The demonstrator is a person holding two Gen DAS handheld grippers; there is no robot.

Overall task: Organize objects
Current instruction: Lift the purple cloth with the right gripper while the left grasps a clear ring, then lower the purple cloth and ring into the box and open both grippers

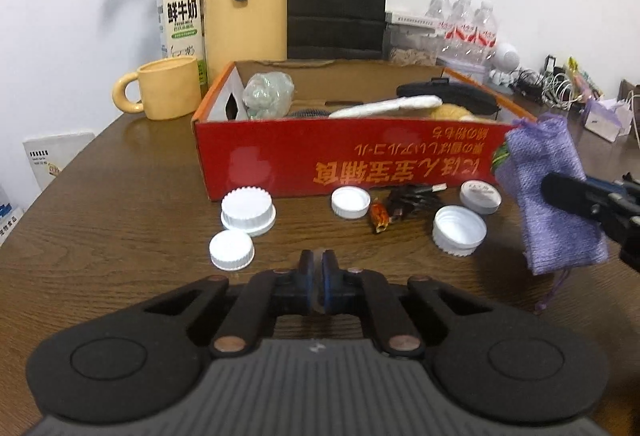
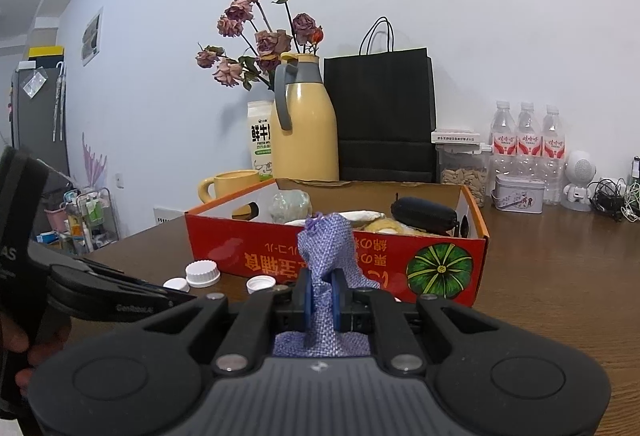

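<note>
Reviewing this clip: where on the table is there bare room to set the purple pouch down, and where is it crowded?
Bare wood lies left of the white caps, below the yellow mug, and right of the red box toward the tin. The strip along the box front is crowded: caps, a black cable, a small wrapped sweet. The right tongs grip the purple pouch.

A lived-in home: wooden table (image 2: 560, 256) with dried roses (image 2: 260, 36), thermos jug (image 2: 304, 128), milk carton (image 1: 180, 24), mug (image 1: 168, 88).
</note>
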